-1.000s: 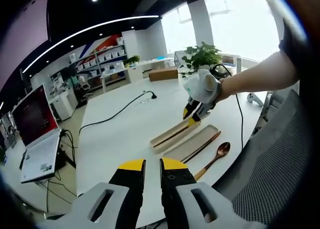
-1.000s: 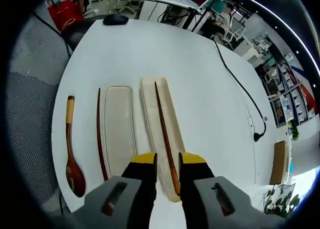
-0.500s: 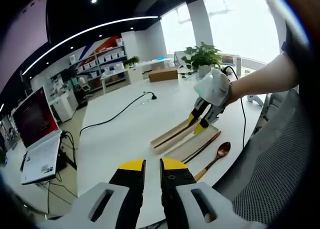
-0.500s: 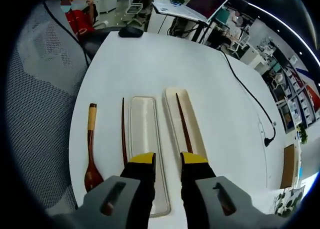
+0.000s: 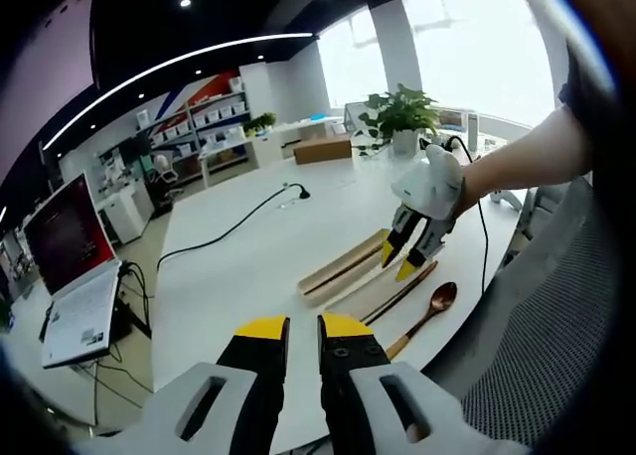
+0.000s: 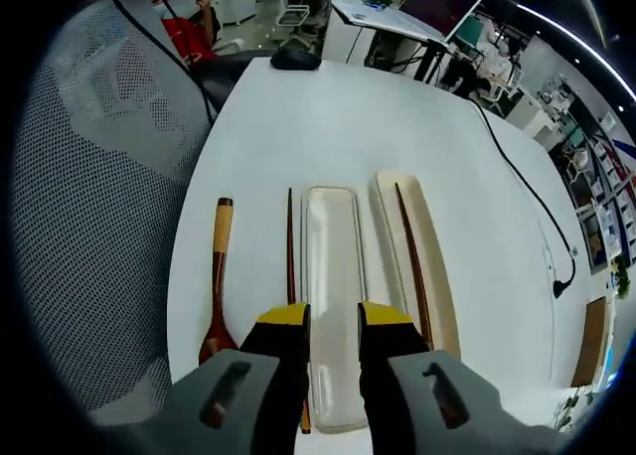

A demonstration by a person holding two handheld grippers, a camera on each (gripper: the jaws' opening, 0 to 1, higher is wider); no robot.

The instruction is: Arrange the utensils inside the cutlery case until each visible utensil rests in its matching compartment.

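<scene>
On the white table (image 6: 298, 127) lie two long cream case halves side by side. The right half (image 6: 437, 276) holds one dark chopstick (image 6: 411, 266). The middle half (image 6: 333, 276) holds nothing. A second chopstick (image 6: 290, 266) lies on the table just left of it, and a wooden spoon (image 6: 216, 296) lies further left. My right gripper (image 6: 334, 316) hovers open above the near end of the middle half, holding nothing. In the left gripper view, the right gripper (image 5: 400, 264) hangs over the case halves (image 5: 343, 268), beside the spoon (image 5: 429, 311). My left gripper (image 5: 303, 328) sits back, slightly open with nothing between its jaws.
A black cable (image 5: 229, 227) runs across the table's far side. A laptop (image 5: 75, 286) stands on a side desk. A grey mesh chair (image 6: 89, 177) presses against the table edge by the spoon. A black mouse (image 6: 296, 60) lies at the far end.
My right gripper has shifted sideways from over the half with the chopstick to over the other half, toward the spoon's side. The left gripper and utensils stayed put.
</scene>
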